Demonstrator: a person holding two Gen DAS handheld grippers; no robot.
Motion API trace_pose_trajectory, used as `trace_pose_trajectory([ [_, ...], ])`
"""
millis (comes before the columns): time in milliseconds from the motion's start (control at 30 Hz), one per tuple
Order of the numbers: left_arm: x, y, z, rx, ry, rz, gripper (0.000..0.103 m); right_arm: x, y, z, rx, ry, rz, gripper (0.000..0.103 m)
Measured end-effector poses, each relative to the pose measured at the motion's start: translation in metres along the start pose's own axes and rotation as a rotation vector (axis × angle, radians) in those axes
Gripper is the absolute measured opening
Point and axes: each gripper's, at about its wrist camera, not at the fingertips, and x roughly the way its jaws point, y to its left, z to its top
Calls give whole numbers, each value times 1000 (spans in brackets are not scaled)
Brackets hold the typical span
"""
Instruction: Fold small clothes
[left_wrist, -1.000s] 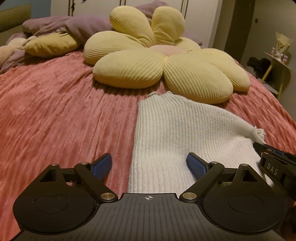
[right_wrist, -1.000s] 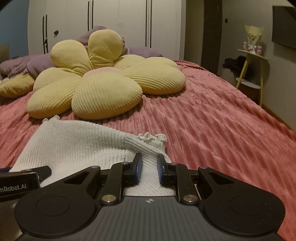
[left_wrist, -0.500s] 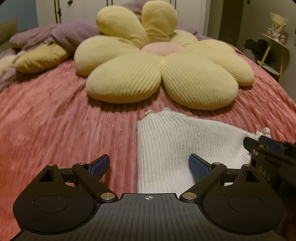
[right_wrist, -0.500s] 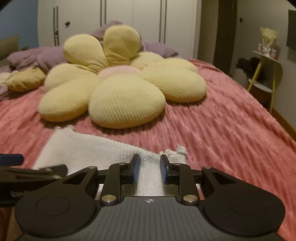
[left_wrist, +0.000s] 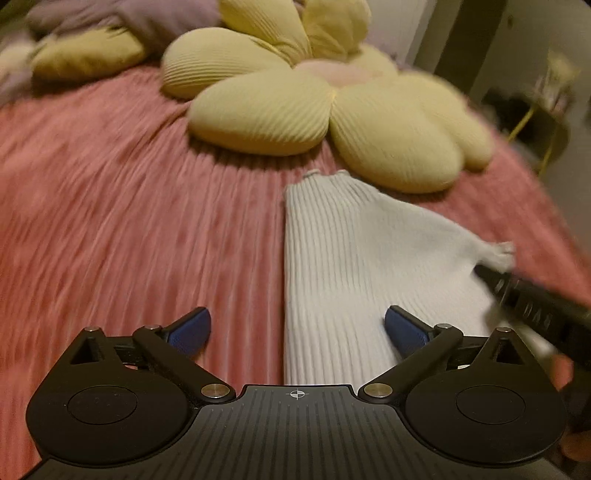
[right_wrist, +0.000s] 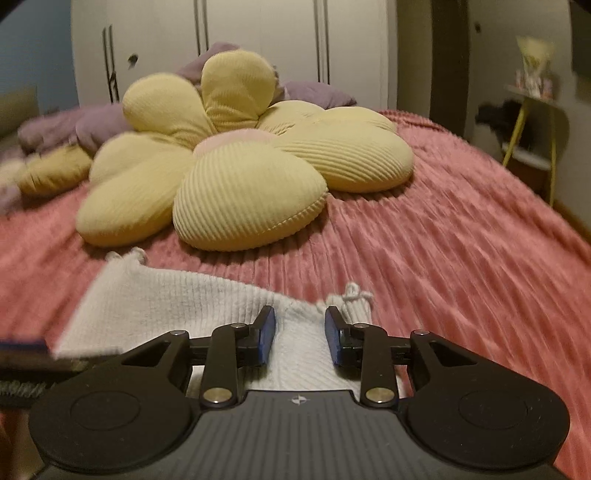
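White ribbed knit, a small garment (left_wrist: 362, 266), lies flat on a pink ribbed bedspread (left_wrist: 110, 229) in the lower middle of both views. In the left wrist view it runs from just below the flower pillow down to the bottom centre, its straight left edge falling between the two blue pads. The left tongs (left_wrist: 297, 328) are spread wide: the left pad sits over bare bedspread, the right pad over the knit, neither one gripping cloth. A frilled corner of the garment reaches toward the right edge of that frame, where the right tongs (left_wrist: 491, 275) come in as a dark blurred bar touching it.

In the right wrist view the right tongs (right_wrist: 300, 341) sit at lower centre, partly spread, with knit fabric showing in the gap between the pads; whether the pads touch it is hard to tell. The frilled corner (right_wrist: 354, 301) lies just beyond the right pad.

Above the garment, in the middle of both frames, rests a yellow flower pillow (right_wrist: 243, 166) with a pink centre. Purple bedding (right_wrist: 92, 125) is heaped in the upper left, before white wardrobe doors (right_wrist: 229, 48).
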Motion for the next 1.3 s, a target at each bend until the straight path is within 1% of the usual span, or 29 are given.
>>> trace_pose_trajectory([
  [33, -11, 5, -9, -15, 11, -48, 103, -14, -3, -3, 6, 13, 12, 40],
  [67, -21, 10, -20, -24, 26, -82, 103, -29, -4, -10, -1, 17, 24, 41],
  [100, -30, 12, -33, -23, 39, -98, 103, -47, -5, -20, -7, -2, 34, 43],
  [133, -38, 14, -46, -13, 41, -105, 103, -70, -9, -32, -2, -26, 48, 50],
  [167, -43, 14, -58, -1, 46, -95, 103, -91, -14, -44, 28, -30, 57, 64],
  [200, -48, 12, -67, 10, 51, -88, 103, -109, -22, -57, 83, -9, 69, 65],
  [233, -51, 10, -76, 25, 55, -88, 103, -121, -29, -70, 134, 20, 87, 64],
  [300, -54, 1, -87, 93, 66, -64, 103, -140, -38, -99, 213, 87, 112, 51],
  [333, -56, -3, -90, 133, 67, -49, 103, -144, -37, -111, 210, 125, 130, 47],
  [367, -58, -5, -91, 155, 77, -50, 103, -151, -37, -121, 211, 134, 146, 47],
  [433, -66, 1, -87, 134, 101, -79, 102, -161, -36, -130, 182, 135, 181, 43],
  [500, -74, 15, -78, 57, 90, -123, 102, -165, -41, -124, 170, 157, 209, 43],
  [533, -75, 22, -73, 6, 84, -147, 102, -167, -48, -117, 197, 146, 222, 46],
  [567, -74, 29, -68, -42, 85, -171, 102, -169, -55, -112, 225, 131, 223, 60],
  [600, -69, 36, -62, -96, 92, -199, 102, -167, -65, -106, 272, 116, 224, 68],
  [633, -64, 40, -57, -129, 99, -208, 102, -164, -73, -102, 309, 106, 242, 74],
  [667, -58, 43, -52, -157, 106, -216, 102, -156, -83, -98, 352, 107, 282, 74],
  [767, -34, 45, -38, -183, 132, -254, 100, -128, -103, -87, 468, 151, 339, 71],
  [800, -28, 43, -34, -182, 140, -259, 99, -118, -107, -83, 484, 162, 369, 71],
  [900, -16, 40, -24, -196, 147, -303, 98, -89, -111, -75, 506, 208, 403, 70],
  [967, -9, 36, -19, -179, 154, -339, 93, -75, -113, -75, 526, 216, 431, 70],
  [1067, 3, 31, -14, -150, 161, -349, 93, -61, -113, -72, 560, 223, 489, 68],
  [1100, 4, 31, -15, -156, 164, -356, 88, -56, -112, -71, 567, 226, 509, 66],
  [1133, 7, 31, -14, -169, 164, -371, 81, -50, -110, -70, 569, 237, 514, 62],
  [1167, 10, 32, -13, -183, 162, -374, 78, -45, -108, -69, 565, 242, 513, 60],
  [1200, 14, 34, -10, -207, 163, -370, 71, -42, -106, -68, 557, 241, 518, 58],
  [1233, 15, 36, -10, -226, 163, -372, 64, -41, -105, -67, 550, 239, 520, 52],
  [1267, 16, 38, -9, -243, 163, -372, 60, -40, -105, -67, 546, 240, 520, 48],
  [1300, 15, 40, -9, -254, 163, -376, 50, -39, -104, -67, 548, 242, 522, 47],
])
